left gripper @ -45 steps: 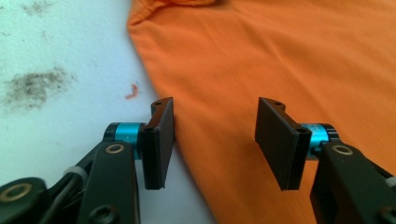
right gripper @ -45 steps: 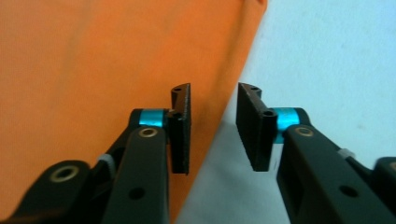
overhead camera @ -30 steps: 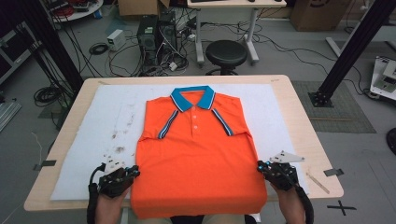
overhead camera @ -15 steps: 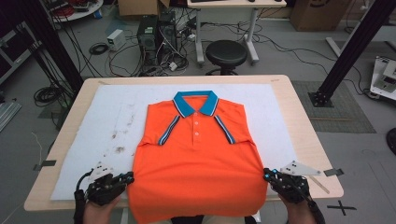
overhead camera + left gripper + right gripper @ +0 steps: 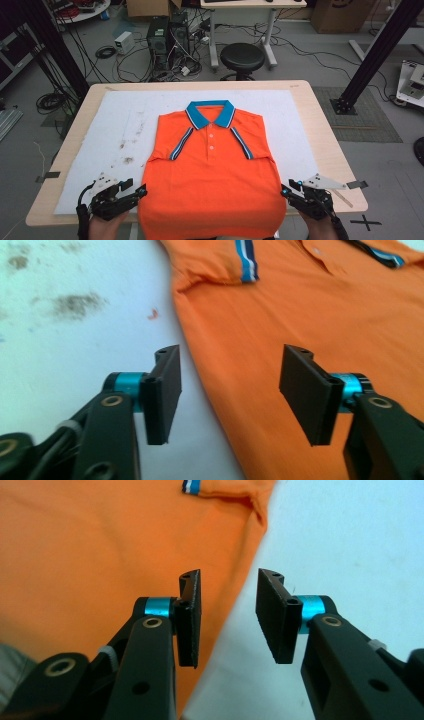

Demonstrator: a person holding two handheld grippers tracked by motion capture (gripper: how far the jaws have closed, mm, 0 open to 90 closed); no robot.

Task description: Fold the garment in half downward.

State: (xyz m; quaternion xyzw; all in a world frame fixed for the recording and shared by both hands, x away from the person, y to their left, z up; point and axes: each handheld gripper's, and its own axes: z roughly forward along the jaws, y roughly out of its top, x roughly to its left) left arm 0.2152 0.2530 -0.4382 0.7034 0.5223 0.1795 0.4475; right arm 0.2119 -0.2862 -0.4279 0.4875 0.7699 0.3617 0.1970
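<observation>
Both the left gripper [image 5: 141, 190] and right gripper [image 5: 283, 190] had just been opening, released and empty, straddling the orange shirt [image 5: 212, 175] side edges, seemingly after straightening it.

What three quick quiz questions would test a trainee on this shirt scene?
1. True or false: the shirt lies face up with its collar at the table's far side.
2. Which colour is the collar: A green, B blue, C white?
3. Does either gripper, left or right, pinch cloth?

Key: 1 true. 2 B. 3 No; both stand open at the shirt's side edges, and the jaws have just been opening with nothing pressed between the fingers.
</observation>
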